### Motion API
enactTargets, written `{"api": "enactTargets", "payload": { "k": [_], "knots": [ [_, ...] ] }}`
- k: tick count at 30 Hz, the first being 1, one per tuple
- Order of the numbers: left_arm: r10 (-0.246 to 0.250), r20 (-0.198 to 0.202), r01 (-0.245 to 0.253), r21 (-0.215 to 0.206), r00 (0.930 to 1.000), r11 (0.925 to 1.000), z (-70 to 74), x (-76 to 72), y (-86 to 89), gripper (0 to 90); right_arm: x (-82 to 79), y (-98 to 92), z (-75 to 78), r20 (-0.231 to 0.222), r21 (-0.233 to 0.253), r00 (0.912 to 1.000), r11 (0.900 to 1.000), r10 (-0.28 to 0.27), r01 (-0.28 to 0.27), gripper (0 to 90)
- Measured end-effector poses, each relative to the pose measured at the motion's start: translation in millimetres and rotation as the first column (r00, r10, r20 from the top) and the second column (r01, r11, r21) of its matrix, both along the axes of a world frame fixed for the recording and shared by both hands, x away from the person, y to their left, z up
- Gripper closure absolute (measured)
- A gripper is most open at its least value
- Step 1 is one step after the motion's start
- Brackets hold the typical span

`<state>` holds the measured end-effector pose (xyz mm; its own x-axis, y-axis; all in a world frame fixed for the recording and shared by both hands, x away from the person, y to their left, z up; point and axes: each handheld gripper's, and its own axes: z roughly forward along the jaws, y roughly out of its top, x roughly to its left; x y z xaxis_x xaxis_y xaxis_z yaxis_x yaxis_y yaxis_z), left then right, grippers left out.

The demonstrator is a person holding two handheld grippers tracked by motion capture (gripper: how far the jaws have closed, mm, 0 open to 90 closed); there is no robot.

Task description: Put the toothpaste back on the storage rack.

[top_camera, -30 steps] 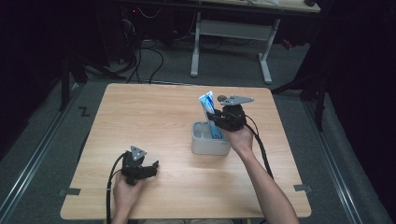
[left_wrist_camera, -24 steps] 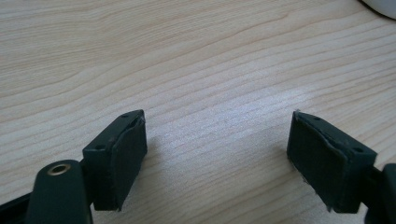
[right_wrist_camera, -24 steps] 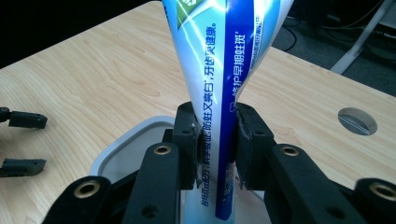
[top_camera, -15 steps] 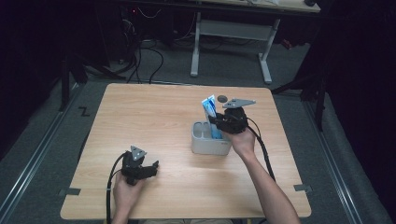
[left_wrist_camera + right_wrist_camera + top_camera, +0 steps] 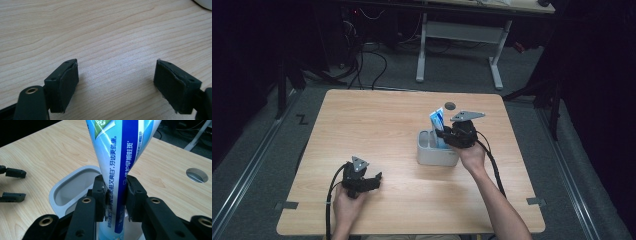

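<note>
My right gripper (image 5: 443, 135) is shut on a blue and white toothpaste tube (image 5: 437, 119), which stands upright with its lower end inside a pale grey oblong holder (image 5: 430, 156) right of the table's middle. In the right gripper view the jaws pinch the tube (image 5: 120, 152) near its lower part, just above the holder's rim (image 5: 65, 185). My left gripper (image 5: 376, 181) rests on the wood near the front left, open, with bare table between its pads (image 5: 65, 83). The right gripper view also shows it (image 5: 13, 185) at the far left.
A round cable hole (image 5: 450, 105) sits in the tabletop (image 5: 377, 125) just behind the holder. Beyond the table stands a white desk frame (image 5: 459, 35), with cables on the dark floor. Wide bare wood lies left of the holder.
The right gripper has moved down and slightly nearer with the tube, sinking its lower end deeper into the holder. The left gripper has stayed put.
</note>
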<state>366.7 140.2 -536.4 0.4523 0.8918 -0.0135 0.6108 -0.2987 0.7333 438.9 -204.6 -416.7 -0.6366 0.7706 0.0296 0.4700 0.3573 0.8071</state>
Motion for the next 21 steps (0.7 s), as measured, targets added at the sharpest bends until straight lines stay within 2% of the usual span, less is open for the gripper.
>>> {"api": "enactTargets", "payload": {
  "k": [9,19,21],
  "knots": [
    [0.000,0.000,0.000,0.001,1.0000,1.0000,0.0,0.0,0.0,20.4,-1.8,0.5,-4.6,-0.022,-0.005,0.9997,1.000,0.010,-0.010,71.8],
    [0.000,0.000,0.000,0.000,1.0000,1.0000,0.0,0.0,0.0,20.4,-4.9,-0.4,-5.9,0.001,-0.006,1.0000,1.000,0.003,-0.003,69.2],
    [0.000,0.000,0.000,0.000,1.0000,1.0000,0.0,0.0,0.0,20.4,-5.3,-1.6,-5.2,0.003,0.006,1.0000,1.000,0.000,0.000,67.2]
  ]
}}
